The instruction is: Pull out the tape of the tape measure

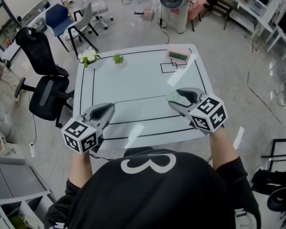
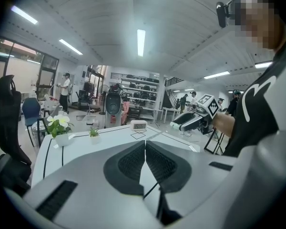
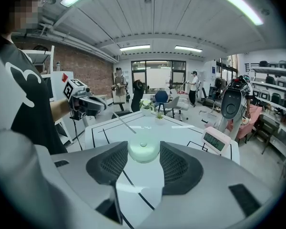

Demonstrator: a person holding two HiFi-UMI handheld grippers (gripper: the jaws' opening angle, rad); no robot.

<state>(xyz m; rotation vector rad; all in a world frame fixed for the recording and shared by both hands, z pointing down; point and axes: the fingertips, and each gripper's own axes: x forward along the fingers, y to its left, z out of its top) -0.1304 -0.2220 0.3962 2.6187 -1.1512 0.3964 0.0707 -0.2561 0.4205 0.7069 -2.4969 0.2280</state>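
A round, pale green tape measure point(image 3: 143, 148) sits between the fingers of my right gripper point(image 3: 143, 151), which is shut on its case. In the head view this gripper point(image 1: 174, 99) hangs over the right side of the white table point(image 1: 133, 80). A thin tape point(image 3: 124, 123) runs from the case across to my left gripper point(image 3: 88, 103). The left gripper point(image 2: 145, 144) is shut, and the tape point(image 2: 158, 135) comes out at its tips and leads toward the right gripper point(image 2: 188, 122). In the head view the left gripper point(image 1: 108, 109) is over the table's near left part.
At the back of the table stand a pink digital clock point(image 1: 178, 55), a white flower pot point(image 1: 89, 57) and a small green plant point(image 1: 117, 58). Black office chairs point(image 1: 45, 87) stand off the table's left edge. Black lines mark the tabletop.
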